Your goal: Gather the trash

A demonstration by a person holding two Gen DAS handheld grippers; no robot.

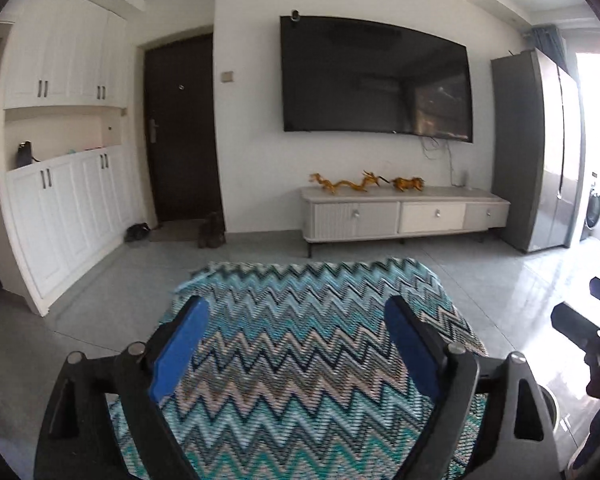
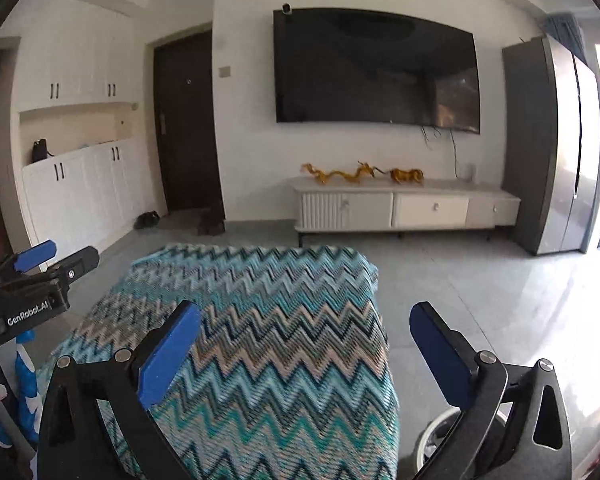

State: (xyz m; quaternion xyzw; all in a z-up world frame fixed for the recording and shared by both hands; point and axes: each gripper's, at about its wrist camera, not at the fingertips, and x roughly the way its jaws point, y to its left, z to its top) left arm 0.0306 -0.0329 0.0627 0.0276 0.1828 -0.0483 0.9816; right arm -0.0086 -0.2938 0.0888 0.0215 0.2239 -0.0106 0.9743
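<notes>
Left claw (image 1: 296, 320): blue-padded fingers spread wide, nothing between them, over the bench draped in a teal, blue and beige zigzag woven cloth (image 1: 300, 360). Right claw (image 2: 304, 328): also wide apart, empty, hanging at the cloth's right edge. Left claw visible at the left border of the right wrist view, at the cloth's left side.

No trash visible on the cloth in either view. White round bin with a bag liner (image 2: 432, 440) on the grey tiled floor (image 2: 480, 280) just right of the bench, partly hidden behind the right claw's finger; can't tell contents.

Background: black wall-mounted TV (image 1: 376, 80), low white drawer cabinet (image 1: 404, 216) with golden dragon figurines (image 1: 348, 184), dark brown door (image 1: 180, 128), grey fridge (image 1: 536, 148).
</notes>
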